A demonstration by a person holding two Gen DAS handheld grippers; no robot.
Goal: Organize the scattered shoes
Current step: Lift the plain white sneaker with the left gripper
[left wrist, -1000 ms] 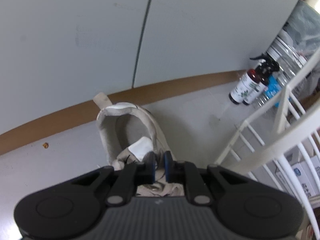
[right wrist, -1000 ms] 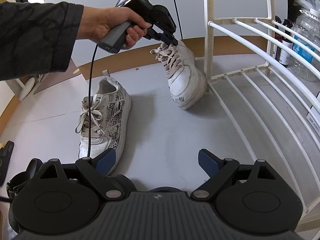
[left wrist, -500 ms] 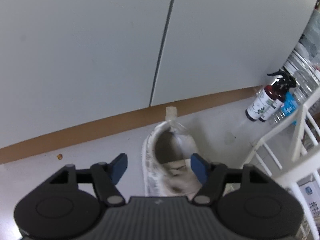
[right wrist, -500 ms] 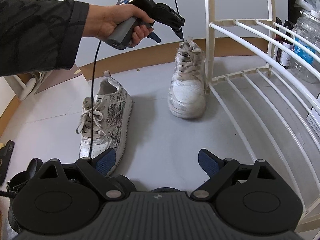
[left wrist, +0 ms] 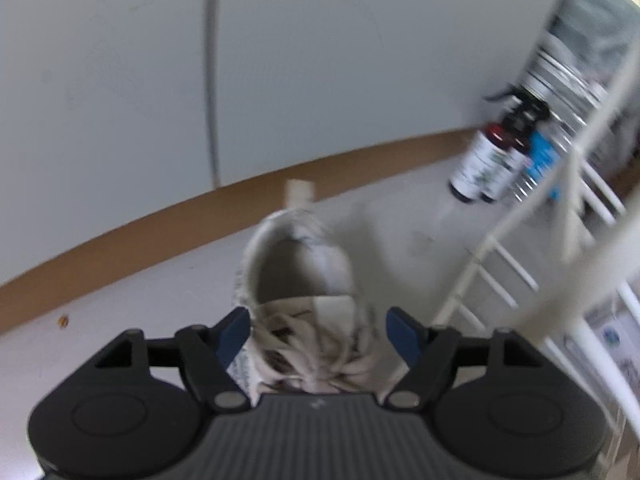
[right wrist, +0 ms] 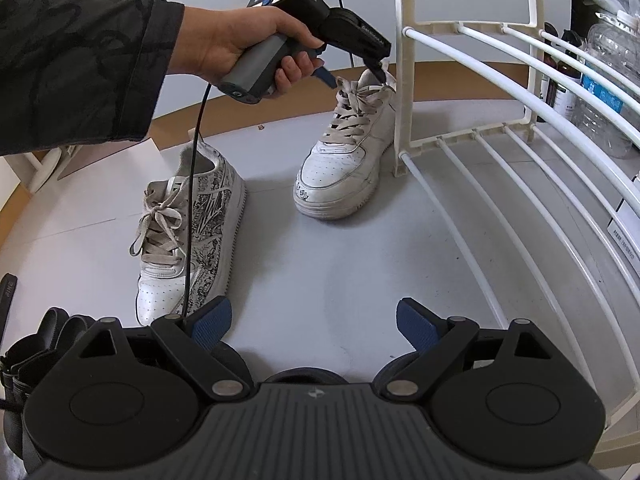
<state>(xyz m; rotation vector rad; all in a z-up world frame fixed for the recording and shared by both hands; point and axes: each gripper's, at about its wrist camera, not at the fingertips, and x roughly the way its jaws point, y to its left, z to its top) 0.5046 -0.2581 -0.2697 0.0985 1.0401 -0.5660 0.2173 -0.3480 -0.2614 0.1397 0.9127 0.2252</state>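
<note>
A white sneaker (left wrist: pixel 296 280) with grey laces stands on the pale floor against the post of a white rack (right wrist: pixel 404 80). My left gripper (left wrist: pixel 318 334) hovers just over its laces, and its jaws are opening. The sneaker lies between the blue pads, which do not press on it. In the right wrist view the same sneaker (right wrist: pixel 348 160) points toward me, with the left gripper (right wrist: pixel 354 76) above its tongue. A patterned sneaker (right wrist: pixel 192 232) rests to its left. My right gripper (right wrist: pixel 314 324) is open over bare floor, holding nothing.
The white wire rack (right wrist: pixel 520 184) fills the right side. Spray bottles (left wrist: pixel 488 160) and plastic bottles stand behind it by the wall. Dark shoes (right wrist: pixel 36 344) lie at the lower left. A person's hand (right wrist: pixel 240 44) and dark sleeve hold the left gripper. A brown skirting runs along the wall.
The left gripper let go of the white sneaker's laces and opened wide. The sneaker dropped from tilted to standing flat by the rack post. The right gripper stayed put.
</note>
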